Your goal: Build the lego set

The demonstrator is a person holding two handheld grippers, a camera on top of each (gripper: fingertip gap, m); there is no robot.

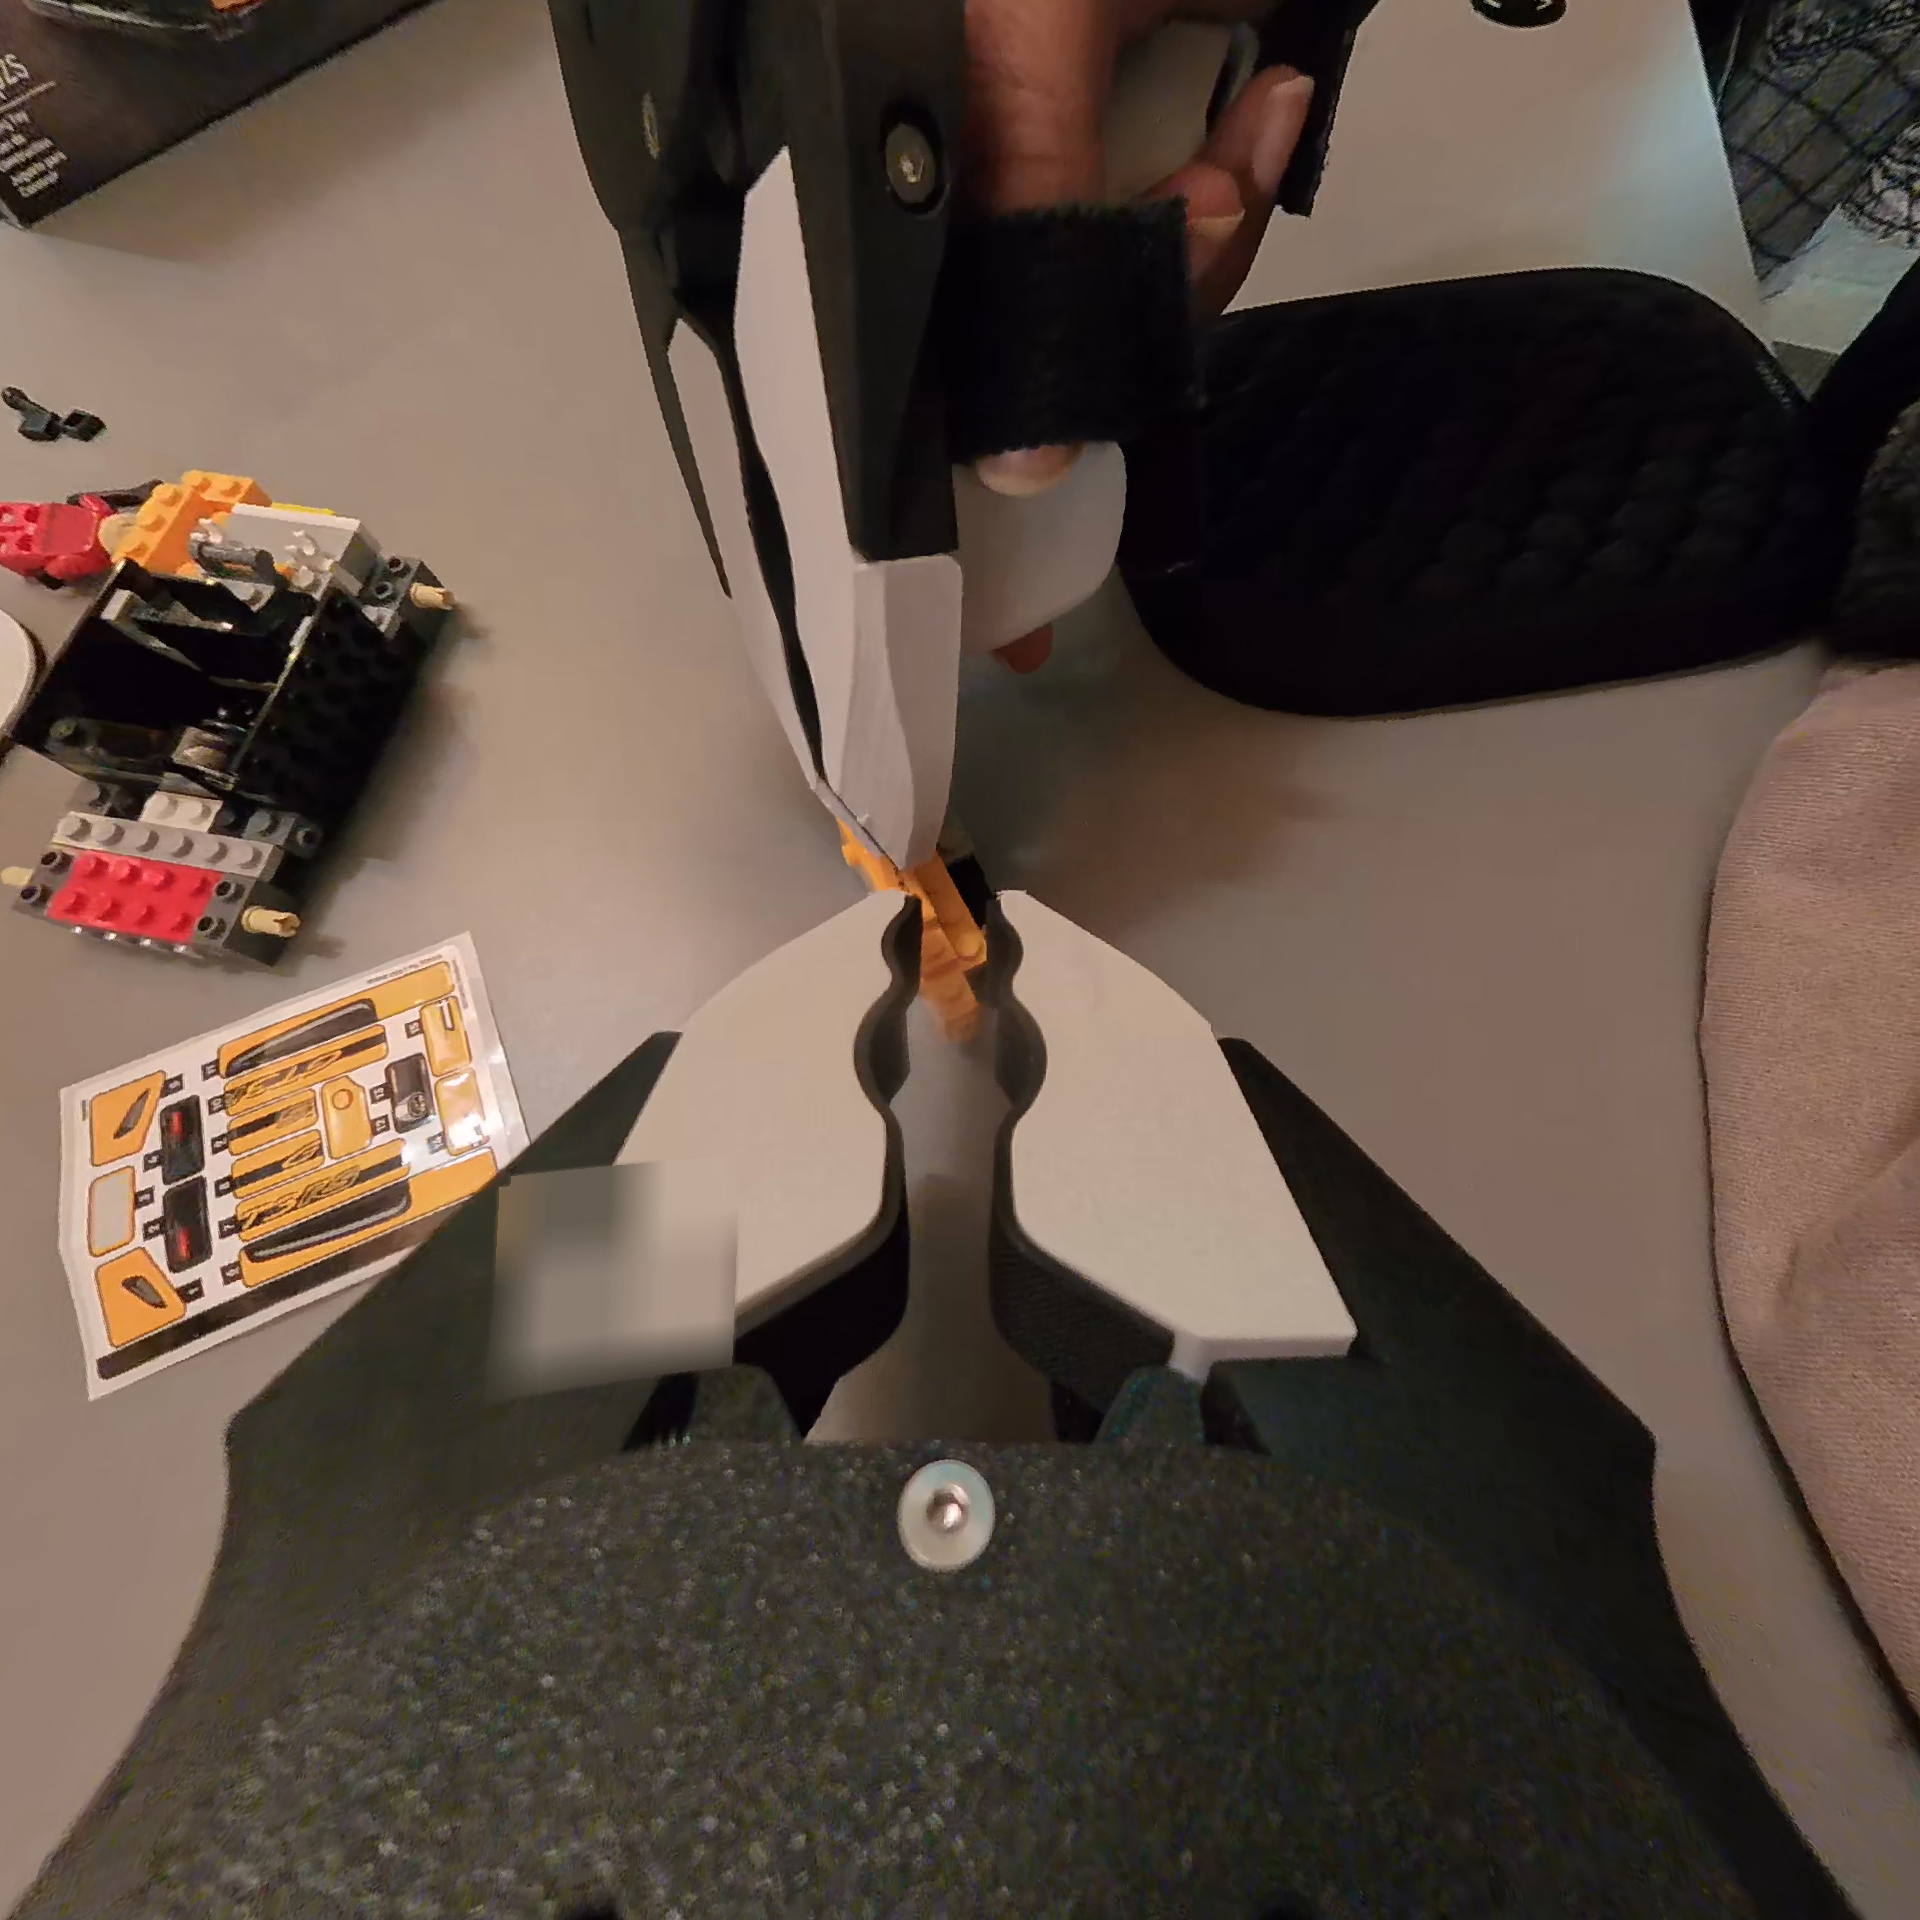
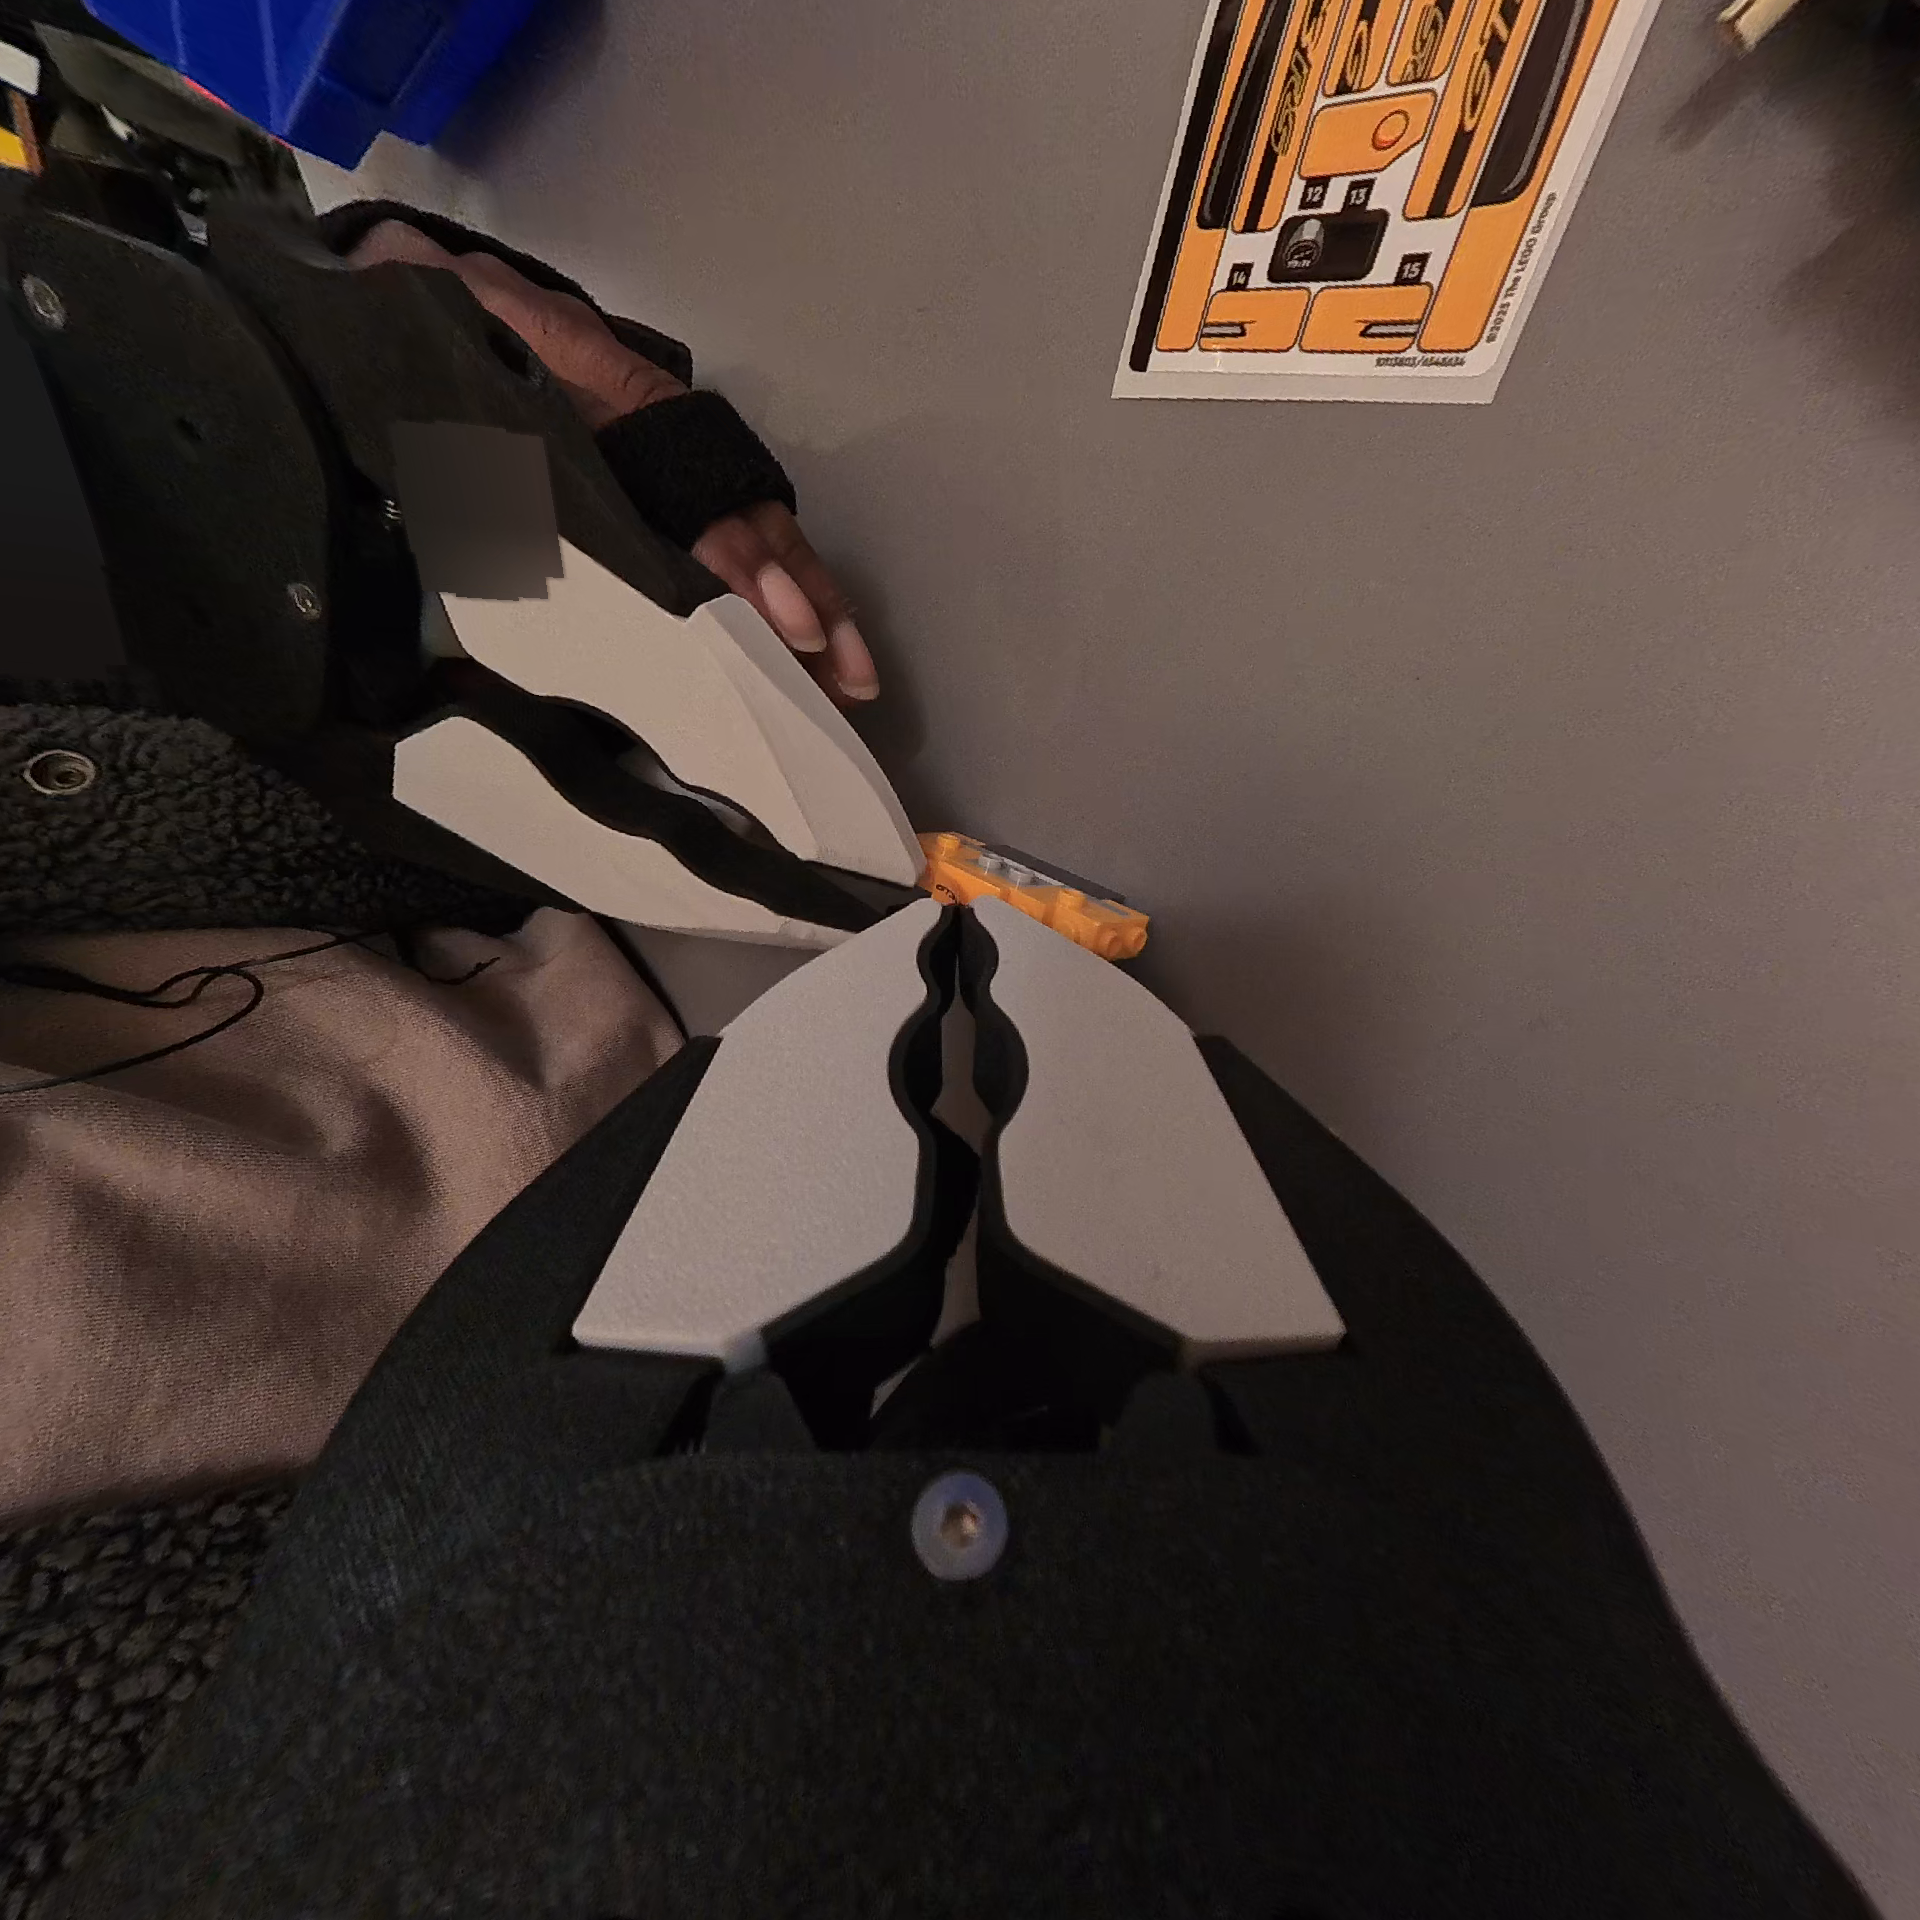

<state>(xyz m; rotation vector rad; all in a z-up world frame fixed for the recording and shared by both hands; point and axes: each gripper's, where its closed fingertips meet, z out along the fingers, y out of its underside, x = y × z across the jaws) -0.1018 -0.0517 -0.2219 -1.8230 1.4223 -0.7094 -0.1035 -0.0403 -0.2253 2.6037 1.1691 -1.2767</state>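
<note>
A small orange Lego assembly (image 1: 951,971) with a grey tile on top (image 2: 1081,902) is held just above the grey table. My left gripper (image 1: 945,925) is shut on it, the piece standing between its fingertips. My right gripper (image 2: 951,914) is shut on one end of the same piece. In the left wrist view the right gripper (image 1: 883,842) comes down from above and meets the piece's far end. In the right wrist view the left gripper (image 2: 904,878) comes in from the left. The partly built car (image 1: 208,707), black with red, grey and orange bricks, sits at the left.
An orange sticker sheet (image 1: 291,1164) lies on the table (image 1: 1351,935) beside the car; it also shows in the right wrist view (image 2: 1351,197). A dark box (image 1: 104,94), small black parts (image 1: 52,416), a black mesh pad (image 1: 1455,488), a blue bin (image 2: 312,62), and the person's clothing (image 1: 1818,1143). The tips of both grippers are at nearly the same place. From either gripper's tips it is about 15 cm to the partly built car (image 1: 208,707).
</note>
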